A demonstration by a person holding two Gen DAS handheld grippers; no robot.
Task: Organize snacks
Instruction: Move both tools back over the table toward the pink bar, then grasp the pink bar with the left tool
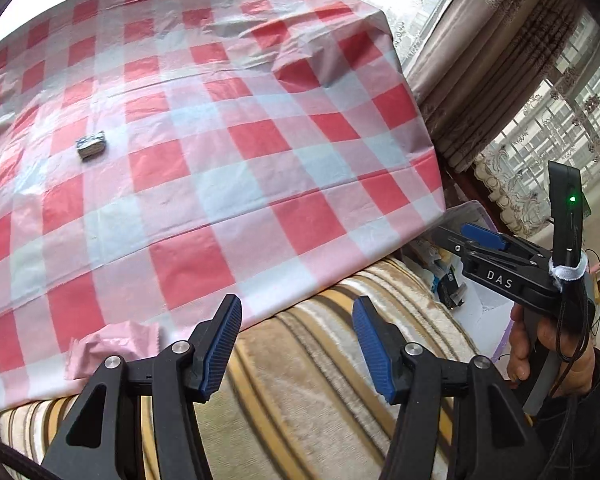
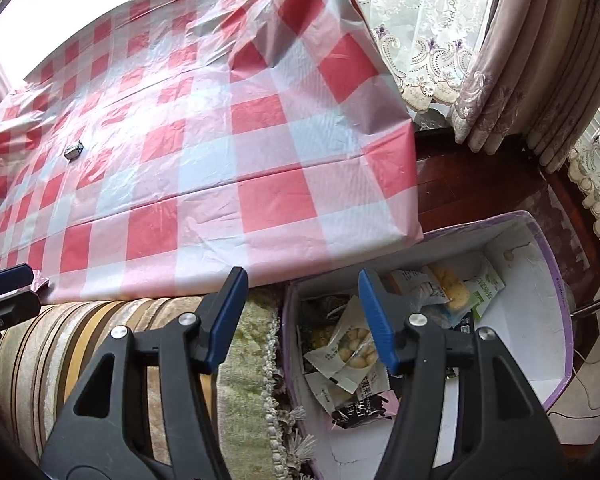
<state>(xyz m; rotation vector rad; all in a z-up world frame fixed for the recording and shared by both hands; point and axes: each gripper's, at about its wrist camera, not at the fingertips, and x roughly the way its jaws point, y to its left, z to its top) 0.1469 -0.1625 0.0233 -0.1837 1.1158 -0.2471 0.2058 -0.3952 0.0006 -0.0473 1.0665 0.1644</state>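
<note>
The left gripper (image 1: 296, 346) stands with its jaws parted and nothing between them, hanging over the striped cushion (image 1: 320, 380) that runs along the near edge of the table (image 1: 220, 160). The right gripper (image 2: 302, 320) is likewise apart and empty, its blue pads (image 2: 374, 320) clear of everything; it sits above the corner of the purple-rimmed box (image 2: 556, 292) that stands off the table's near right corner, beside the cushion. Inside the box lie several snack packets (image 2: 352, 348) (one clear pack shows pale round biscuits, another is dark with white lettering). One small wrapped snack (image 1: 92, 145) lies alone on the red-and-white checked cloth, toward the left edge of the table and well apart from both grippers. A crumpled pink wrapper (image 1: 112, 340) rests at the near edge, just left of the left gripper. A hand (image 1: 540, 352) grips the right tool's handle
</note>
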